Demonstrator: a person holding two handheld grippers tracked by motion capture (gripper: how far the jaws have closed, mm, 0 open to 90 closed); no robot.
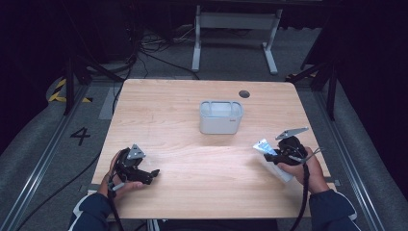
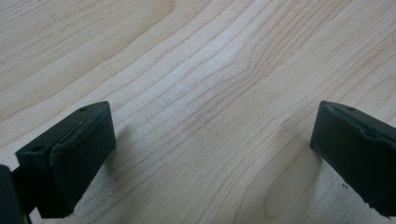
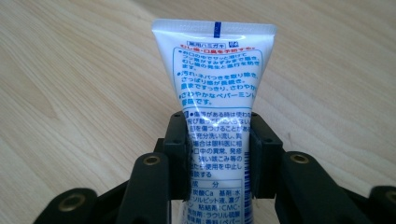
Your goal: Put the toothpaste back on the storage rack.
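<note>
in the high view, a wooden table [image 1: 192, 120] is seen from above, with two forearms entering from six o'clock. the left gripper [image 1: 155, 172] is held in the left hand [image 1: 115, 178] at about eight o'clock on the table, lying low over the wood, its jaws pointed toward three o'clock. the right gripper [image 1: 270, 155] is held in the right hand [image 1: 308, 171] at about four o'clock, and a white tube [image 1: 266, 147] is seen pinched at its tip, the flat end of the tube pointing toward ten o'clock. a grey box [image 1: 221, 117] stands near the middle of the table, at about twelve o'clock from the gap between the two grippers and well apart from both. a small dark round hole [image 1: 244, 94] is seen in the tabletop toward one o'clock of the box.

in the left gripper view, the two black jaws are seen spread wide, one at eight o'clock and one at four o'clock, with bare wood grain [image 2: 210, 93] between them. no thing is gripped.

in the right gripper view, the tube [image 3: 215, 79] is seen standing upright between the two black jaws, which are pressed against its two sides at its lower half. its flat crimped end is at twelve o'clock, and its face is covered with blue and red print. the wood [image 3: 70, 84] is seen behind it.
</note>
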